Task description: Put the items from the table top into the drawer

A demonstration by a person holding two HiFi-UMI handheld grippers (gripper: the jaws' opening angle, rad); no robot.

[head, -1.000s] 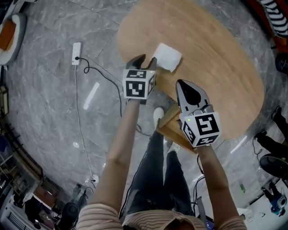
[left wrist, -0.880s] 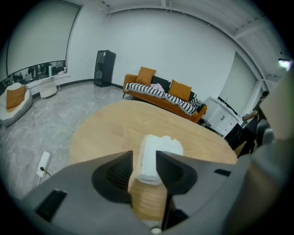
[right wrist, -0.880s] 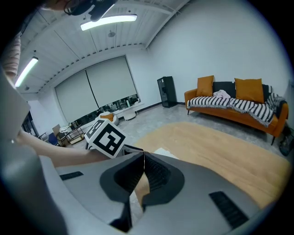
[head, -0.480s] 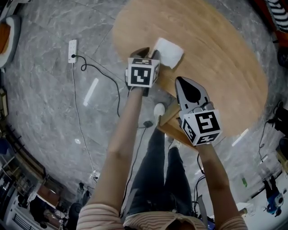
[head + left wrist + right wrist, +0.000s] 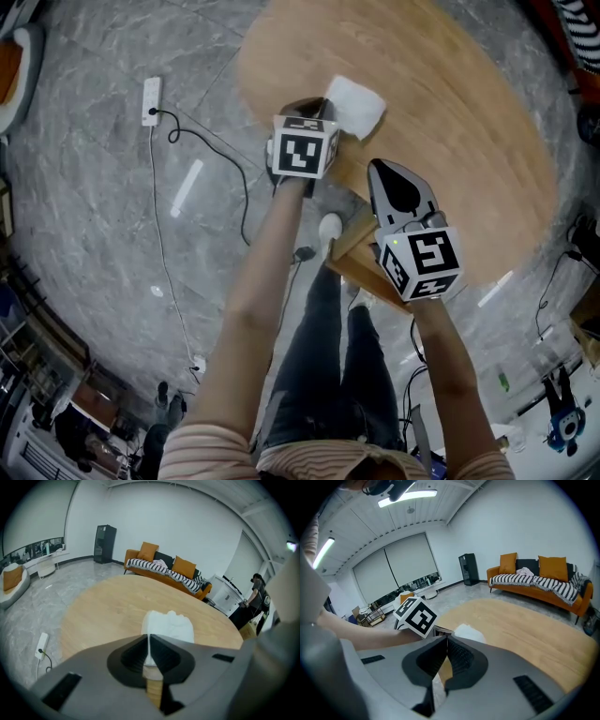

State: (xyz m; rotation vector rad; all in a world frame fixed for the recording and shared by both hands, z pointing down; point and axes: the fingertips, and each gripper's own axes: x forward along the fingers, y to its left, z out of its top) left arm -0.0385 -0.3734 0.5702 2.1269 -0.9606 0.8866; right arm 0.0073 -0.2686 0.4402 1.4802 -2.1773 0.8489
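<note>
A white folded cloth (image 5: 358, 103) lies near the round wooden table's (image 5: 459, 122) near edge. My left gripper (image 5: 316, 106) sits at the cloth's near edge; its jaws have just been closing and now pinch that edge. The left gripper view shows the cloth (image 5: 169, 624) running into the shut left gripper (image 5: 149, 641). My right gripper (image 5: 380, 171) hangs shut and empty over the table edge, above a pulled-out wooden drawer (image 5: 349, 251). In the right gripper view, the cloth (image 5: 469, 632) lies just beyond the shut right gripper (image 5: 446, 640), beside the left gripper's marker cube (image 5: 415, 616).
A power strip (image 5: 151, 101) and its cable (image 5: 202, 141) lie on the marble floor to the left. The person's legs and a shoe (image 5: 329, 230) are under the drawer. An orange sofa (image 5: 164, 569), a black cabinet (image 5: 104, 543) and a person (image 5: 258, 595) stand beyond the table.
My left gripper has moved down and forward to the cloth's near edge, and its jaws have gone from open to shut on it. The right gripper has stayed in place.
</note>
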